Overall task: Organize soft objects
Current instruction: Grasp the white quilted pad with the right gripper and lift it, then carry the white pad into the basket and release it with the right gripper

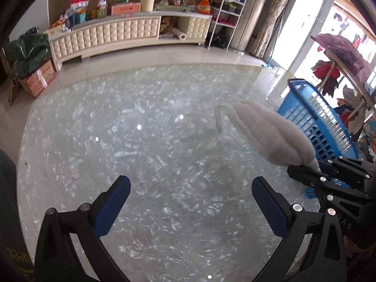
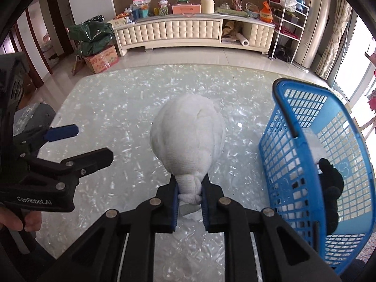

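A rolled white towel (image 2: 188,129) hangs above the glass table (image 2: 117,98), pinched at its near end between the blue pads of my right gripper (image 2: 189,193), which is shut on it. In the left wrist view the same towel (image 1: 263,131) sticks out from the right gripper (image 1: 305,170) at the right edge. My left gripper (image 1: 190,193) stands open over bare table (image 1: 141,141), nothing between its fingers; it also shows at the left of the right wrist view as the left gripper (image 2: 87,141). A blue plastic basket (image 2: 317,155) sits at the right, with a white cloth and a dark object inside.
A cream cabinet (image 2: 192,33) loaded with boxes and packets runs along the far wall. A cardboard box (image 2: 101,58) under a green bag stands on the floor at left. A white wire shelf (image 2: 289,23) and curtains are at the right.
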`<state>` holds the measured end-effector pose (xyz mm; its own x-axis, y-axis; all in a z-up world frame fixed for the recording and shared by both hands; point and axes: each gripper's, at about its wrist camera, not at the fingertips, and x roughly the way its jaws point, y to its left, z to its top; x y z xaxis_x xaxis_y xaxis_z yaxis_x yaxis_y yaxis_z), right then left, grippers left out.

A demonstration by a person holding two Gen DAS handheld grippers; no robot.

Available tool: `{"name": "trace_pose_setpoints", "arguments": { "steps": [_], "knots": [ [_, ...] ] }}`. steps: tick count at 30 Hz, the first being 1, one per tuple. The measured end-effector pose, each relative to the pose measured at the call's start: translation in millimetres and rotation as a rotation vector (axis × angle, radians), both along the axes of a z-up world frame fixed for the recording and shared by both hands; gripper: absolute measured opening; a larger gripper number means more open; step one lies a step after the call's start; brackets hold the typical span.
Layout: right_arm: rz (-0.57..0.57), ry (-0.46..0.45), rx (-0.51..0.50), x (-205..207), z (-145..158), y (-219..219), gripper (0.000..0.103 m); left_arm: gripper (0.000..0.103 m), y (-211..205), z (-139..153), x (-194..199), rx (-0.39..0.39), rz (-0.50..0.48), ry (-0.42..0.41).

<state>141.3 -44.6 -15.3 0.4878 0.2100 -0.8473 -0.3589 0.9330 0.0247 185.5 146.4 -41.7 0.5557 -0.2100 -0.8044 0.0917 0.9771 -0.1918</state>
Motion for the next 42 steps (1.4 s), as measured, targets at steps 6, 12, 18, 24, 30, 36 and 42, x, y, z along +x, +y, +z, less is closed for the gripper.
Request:
{"name": "trace_pose_setpoints", "arguments": {
  "steps": [6, 12, 18, 24, 30, 36, 42],
  "knots": [
    [0.003, -0.038, 0.027, -7, 19, -10, 0.014, 0.103, -14, 23, -8, 0.015, -0.004, -0.043],
    [0.006, -0.089, 0.036, -17, 36, -23, 0.015, 0.103, -29, 47, -15, 0.028, -0.023, -0.091],
    [-0.023, -0.136, 0.041, -27, 47, -39, 0.015, 0.103, -52, 73, -19, 0.016, -0.048, -0.148],
    [-0.051, -0.183, 0.039, -38, 65, -60, 0.015, 0.103, -77, 101, -26, 0.012, -0.076, -0.216],
    [-0.066, -0.219, 0.058, -41, 79, -83, 0.015, 0.103, -99, 108, -25, -0.001, -0.1, -0.22],
    [-0.1, -0.235, 0.053, -38, 81, -104, 0.015, 0.103, -124, 116, -18, -0.011, -0.109, -0.225],
    [-0.131, -0.222, 0.038, -32, 68, -121, 0.015, 0.103, -149, 114, -10, 0.003, -0.132, -0.217]
  ]
}}
